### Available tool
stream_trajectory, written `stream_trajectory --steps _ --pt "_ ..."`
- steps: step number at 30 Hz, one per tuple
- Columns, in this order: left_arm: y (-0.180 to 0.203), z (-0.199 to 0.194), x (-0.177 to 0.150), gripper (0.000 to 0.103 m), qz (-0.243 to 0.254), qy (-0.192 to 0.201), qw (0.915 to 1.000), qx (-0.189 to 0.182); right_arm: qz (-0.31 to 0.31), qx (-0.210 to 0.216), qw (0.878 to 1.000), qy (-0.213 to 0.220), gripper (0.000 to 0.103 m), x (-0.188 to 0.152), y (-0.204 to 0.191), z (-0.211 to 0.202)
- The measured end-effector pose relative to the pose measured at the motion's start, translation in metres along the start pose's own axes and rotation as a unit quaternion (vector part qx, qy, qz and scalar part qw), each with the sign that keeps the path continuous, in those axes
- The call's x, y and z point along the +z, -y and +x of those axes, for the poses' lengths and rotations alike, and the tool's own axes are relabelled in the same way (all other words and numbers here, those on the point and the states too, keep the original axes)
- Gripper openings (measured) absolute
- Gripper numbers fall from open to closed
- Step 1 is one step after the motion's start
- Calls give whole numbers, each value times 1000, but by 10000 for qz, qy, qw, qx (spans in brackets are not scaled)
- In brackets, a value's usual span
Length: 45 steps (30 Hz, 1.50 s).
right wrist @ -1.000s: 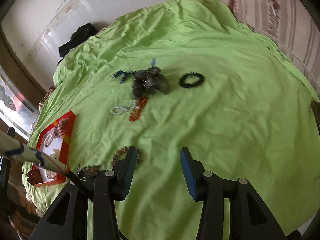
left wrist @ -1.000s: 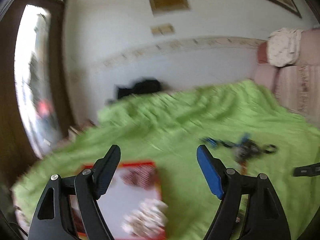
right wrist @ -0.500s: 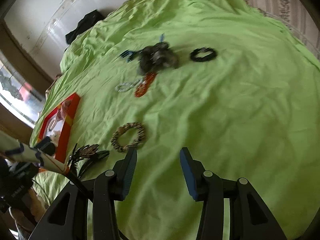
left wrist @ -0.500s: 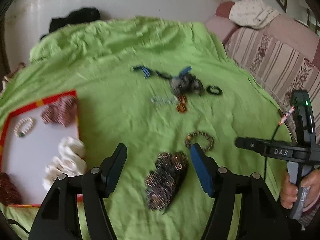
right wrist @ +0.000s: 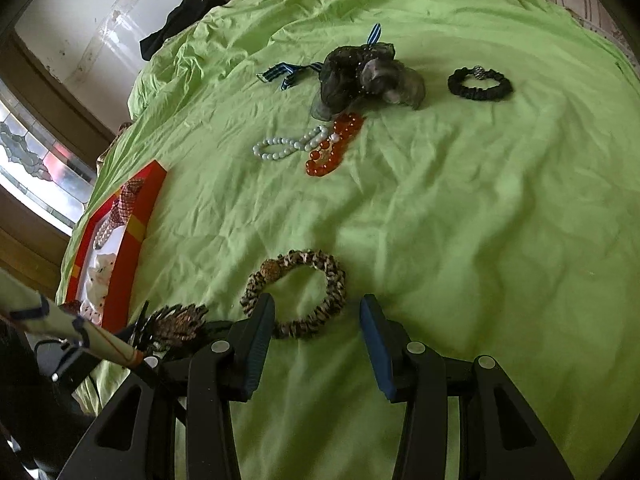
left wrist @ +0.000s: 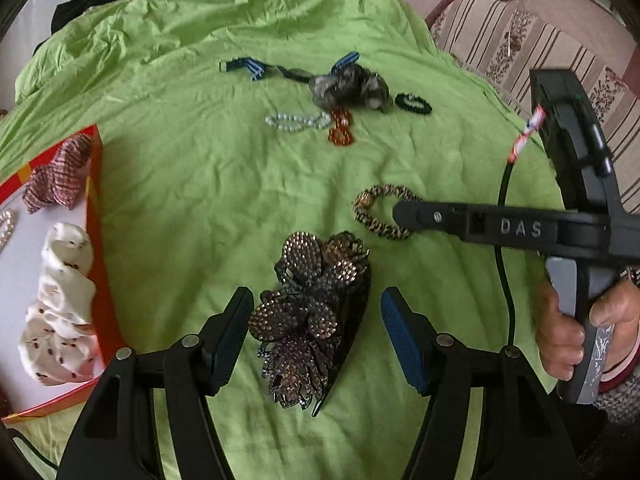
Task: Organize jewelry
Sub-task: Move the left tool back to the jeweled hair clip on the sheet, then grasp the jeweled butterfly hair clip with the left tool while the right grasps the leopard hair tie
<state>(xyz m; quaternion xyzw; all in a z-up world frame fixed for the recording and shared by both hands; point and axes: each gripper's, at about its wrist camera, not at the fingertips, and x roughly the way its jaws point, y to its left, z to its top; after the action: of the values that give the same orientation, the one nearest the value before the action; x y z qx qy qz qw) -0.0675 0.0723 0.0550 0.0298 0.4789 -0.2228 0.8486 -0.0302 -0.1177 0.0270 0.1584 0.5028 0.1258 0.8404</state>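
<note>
A rhinestone flower hair clip (left wrist: 312, 320) lies on the green sheet between the fingers of my open left gripper (left wrist: 316, 332). A leopard-print bracelet (right wrist: 298, 294) lies just ahead of my open right gripper (right wrist: 316, 332), partly between its fingertips; it also shows in the left wrist view (left wrist: 376, 212). Farther off lie a white bead bracelet (right wrist: 288, 144), an orange bead bracelet (right wrist: 334, 144), a grey gauze scrunchie (right wrist: 368, 76), a blue striped band (right wrist: 284, 72) and a black bracelet (right wrist: 480, 84). A red-rimmed white tray (left wrist: 96, 240) at the left holds a white scrunchie (left wrist: 64, 308) and a red checked one (left wrist: 56, 176).
The green sheet (right wrist: 480, 220) covers the whole bed. A striped sofa (left wrist: 520, 40) stands at the right. Dark cloth (right wrist: 180, 20) lies at the bed's far edge by the wall. A stained-glass window (right wrist: 32, 160) is at the left.
My left gripper has swung down from facing the wall and come in over the flower hair clip. My right gripper has moved forward to the leopard-print bracelet.
</note>
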Motion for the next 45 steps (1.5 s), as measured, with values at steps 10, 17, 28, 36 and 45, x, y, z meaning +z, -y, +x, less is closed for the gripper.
stream_trajectory --steps 10,17,28,36,45 --pt "7 2 1 41 85 -20 10000 -19 -11 -210 9998 14 10 5 3 5" --pt "3 -36 9 41 -69 502 9982 -314 -32 -213 9990 401 9 13 -6 -32" --pt "-86 -117 10 41 -1135 1438 9825 335 -560 -112 9962 653 9 26 -79 -67" --pt "-191 -129 -22 41 -2223 1346 9511 1667 -1253 140 9909 463 9 36 -171 -46" --pt "-269 -115 -40 41 -3051 1043 9111 2567 -2145 401 9759 -88 9 28 -290 26"
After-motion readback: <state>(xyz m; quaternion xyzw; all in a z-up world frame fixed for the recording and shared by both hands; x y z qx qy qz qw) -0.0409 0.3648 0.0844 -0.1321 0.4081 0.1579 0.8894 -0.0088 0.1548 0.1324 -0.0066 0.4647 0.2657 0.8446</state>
